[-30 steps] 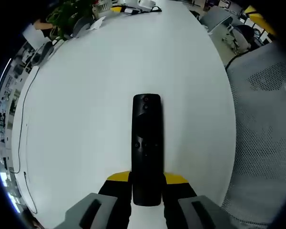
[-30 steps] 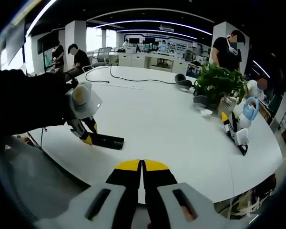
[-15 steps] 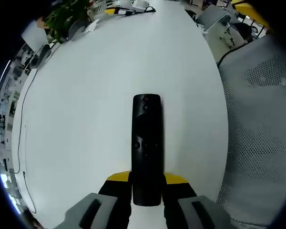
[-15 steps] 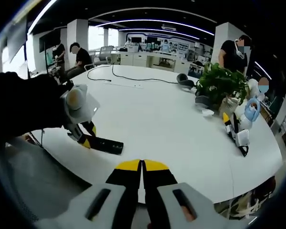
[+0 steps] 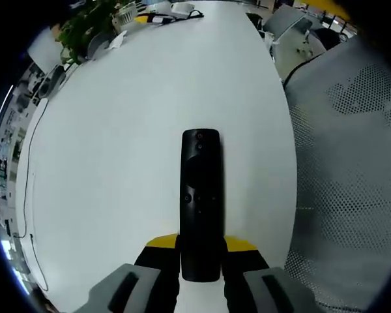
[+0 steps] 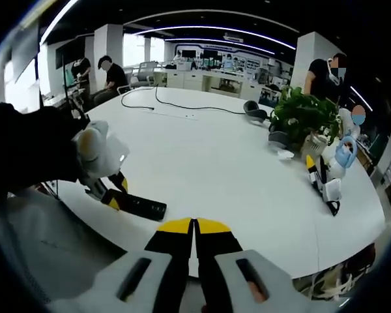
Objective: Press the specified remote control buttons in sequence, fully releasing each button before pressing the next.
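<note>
A long black remote control (image 5: 201, 202) lies lengthwise between the jaws of my left gripper (image 5: 201, 249), which is shut on its near end; its buttons face up over the white table (image 5: 130, 117). In the right gripper view the same remote (image 6: 141, 207) pokes out over the table's near left edge, held by the left gripper (image 6: 111, 195) in a dark-sleeved hand. My right gripper (image 6: 193, 229) is shut with nothing between its yellow-tipped jaws, hovering over the table edge to the right of the remote.
A potted plant (image 6: 304, 117), a small blue-and-white figure (image 6: 342, 151) and a parked gripper (image 6: 320, 179) stand at the table's far right. A black cable (image 6: 176, 104) runs across the back. A mesh chair (image 5: 352, 182) sits beside the table edge. People stand beyond.
The left gripper with the remote has drifted toward the table's near edge and the chair. The right gripper stays still and shut.
</note>
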A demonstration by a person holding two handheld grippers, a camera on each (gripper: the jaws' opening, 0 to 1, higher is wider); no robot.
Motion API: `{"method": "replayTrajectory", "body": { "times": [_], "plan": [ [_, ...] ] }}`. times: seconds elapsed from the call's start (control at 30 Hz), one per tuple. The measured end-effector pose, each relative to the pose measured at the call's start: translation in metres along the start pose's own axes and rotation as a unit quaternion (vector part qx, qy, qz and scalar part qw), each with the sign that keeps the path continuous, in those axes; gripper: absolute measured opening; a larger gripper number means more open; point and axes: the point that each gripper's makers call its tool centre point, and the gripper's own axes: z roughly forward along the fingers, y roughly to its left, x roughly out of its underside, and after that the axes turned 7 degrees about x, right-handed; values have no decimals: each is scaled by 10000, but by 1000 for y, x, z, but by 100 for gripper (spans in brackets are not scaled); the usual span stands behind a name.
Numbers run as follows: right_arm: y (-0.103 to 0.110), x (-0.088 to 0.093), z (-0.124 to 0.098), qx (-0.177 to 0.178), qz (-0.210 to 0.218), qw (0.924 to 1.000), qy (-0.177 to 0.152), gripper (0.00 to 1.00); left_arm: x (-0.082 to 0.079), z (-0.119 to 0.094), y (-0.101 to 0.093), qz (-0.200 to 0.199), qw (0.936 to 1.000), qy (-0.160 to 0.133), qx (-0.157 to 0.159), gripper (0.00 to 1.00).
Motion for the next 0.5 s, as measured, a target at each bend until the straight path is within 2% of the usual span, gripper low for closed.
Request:
{"method": "replayTrajectory", "body": {
  "times": [0.5],
  "plan": [
    [3, 1, -1, -17, -90, 9999, 46, 0, 2, 1, -25, 47, 9997, -221, 11, 24]
  ]
}}
